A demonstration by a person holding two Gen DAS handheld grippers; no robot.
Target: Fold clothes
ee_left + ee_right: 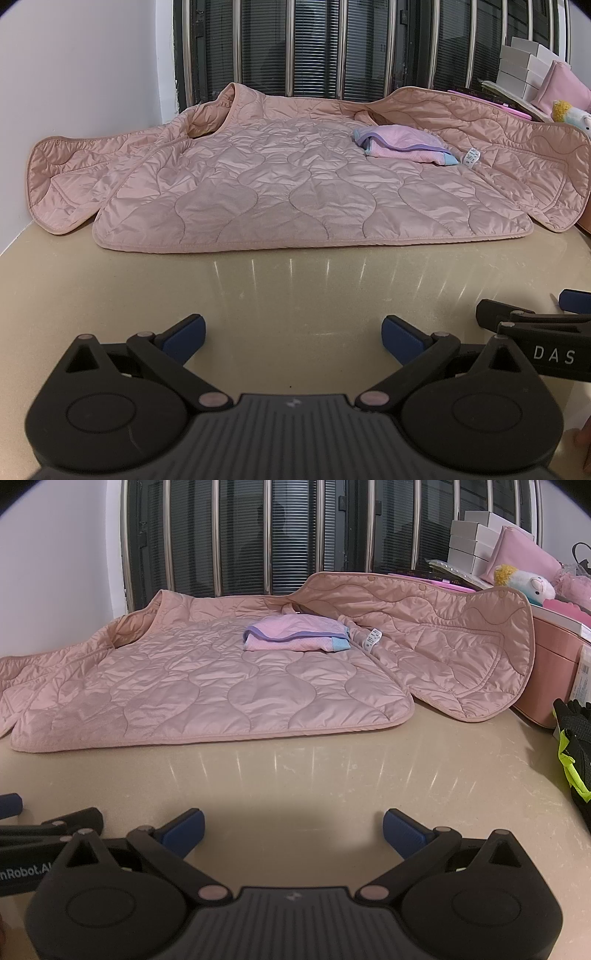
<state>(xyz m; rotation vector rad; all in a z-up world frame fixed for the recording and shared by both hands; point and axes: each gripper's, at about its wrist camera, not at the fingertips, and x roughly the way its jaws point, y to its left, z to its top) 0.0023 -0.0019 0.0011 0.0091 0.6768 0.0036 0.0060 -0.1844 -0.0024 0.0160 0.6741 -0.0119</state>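
Observation:
A pink quilted jacket [280, 181] [207, 679] lies spread open on the beige table, lining up, both front panels flung out to the sides. On it rests a small folded pink and purple garment [402, 142] [295, 633], beside a white care label [471, 157] [372, 638]. My left gripper [293, 338] hovers open over bare tabletop, short of the jacket's hem, with nothing between its blue pads. My right gripper [293, 829] is likewise open and empty, also short of the hem. Each gripper shows at the edge of the other's view.
The beige table [295, 291] [332, 775] meets a white wall on the left and a barred window behind. At right stand a pink box [554, 672], white boxes [476, 542], a plush toy [524, 581], and black and yellow gloves [576, 746].

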